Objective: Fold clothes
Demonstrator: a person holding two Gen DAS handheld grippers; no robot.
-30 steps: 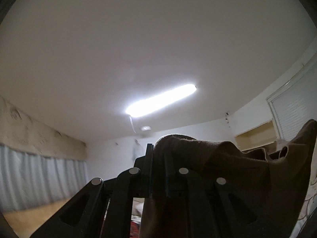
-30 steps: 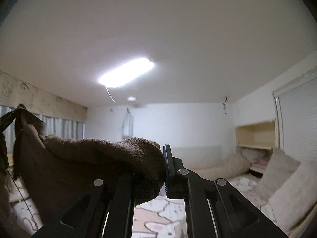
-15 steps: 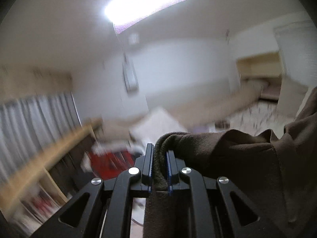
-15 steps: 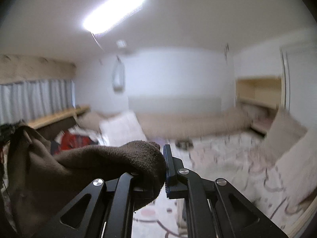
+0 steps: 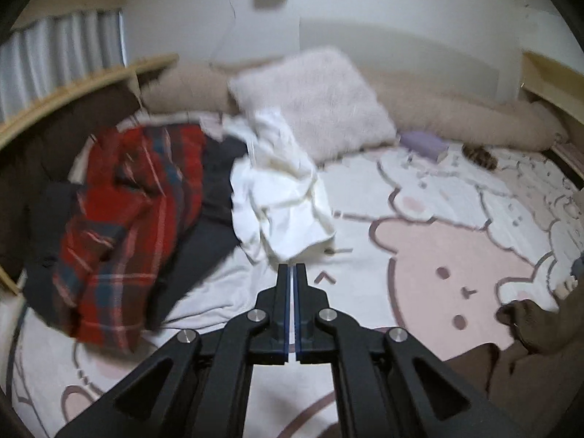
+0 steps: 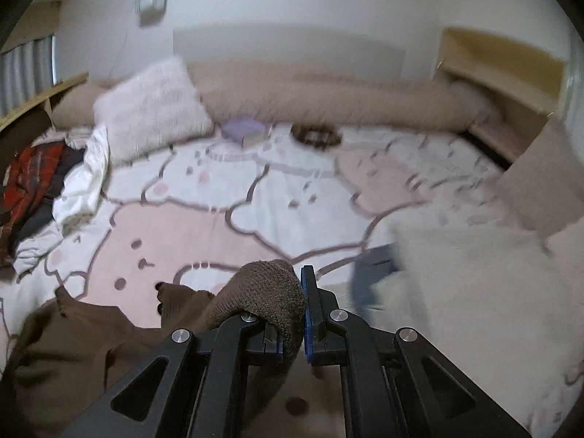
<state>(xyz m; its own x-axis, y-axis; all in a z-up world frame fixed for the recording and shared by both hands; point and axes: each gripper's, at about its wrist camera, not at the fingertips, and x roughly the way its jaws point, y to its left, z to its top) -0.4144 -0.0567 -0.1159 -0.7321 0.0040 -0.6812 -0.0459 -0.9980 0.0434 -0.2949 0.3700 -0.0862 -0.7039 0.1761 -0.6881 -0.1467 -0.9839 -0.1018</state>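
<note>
Biggest thing in front of you is the bed [image 5: 456, 255], w/ a pink-and-white cartoon-animal cover filling most of both views. Along its far edge runs a long beige bolster [image 6: 328, 98], and a fluffy pale pillow [image 5: 317, 98] leans against it. On the left side of the bed you've got a heap of clothes: a red plaid shirt [image 5: 127, 219] on top of a dark garment [image 5: 215, 215], w/ a crumpled white garment [image 5: 281, 200] just beside them toward the middle. The brown garment [image 6: 84, 350] is your task piece; it lies slumped on the near part of the bed, at the lower left of the right wrist view and the lower right corner of the left wrist view [image 5: 529, 346]. On the right a pale fuzzy cushion [image 6: 481, 292] sits near, w/ something blue [image 6: 376, 270] poking out by its left edge. Smaller bits near the bolster: a lilac box [image 6: 242, 129] and a dark ring-shaped item [image 6: 315, 135], too blurry to ID. Your right tongs [image 6: 297, 292] are clamped on a knit fold of the brown garment, which bulges over the left finger. Your left tongs [image 5: 291, 284] are closed w/ only a thin slit between the blue pads and nothing in them, hanging above the bed, pointing toward the white garment.
</note>
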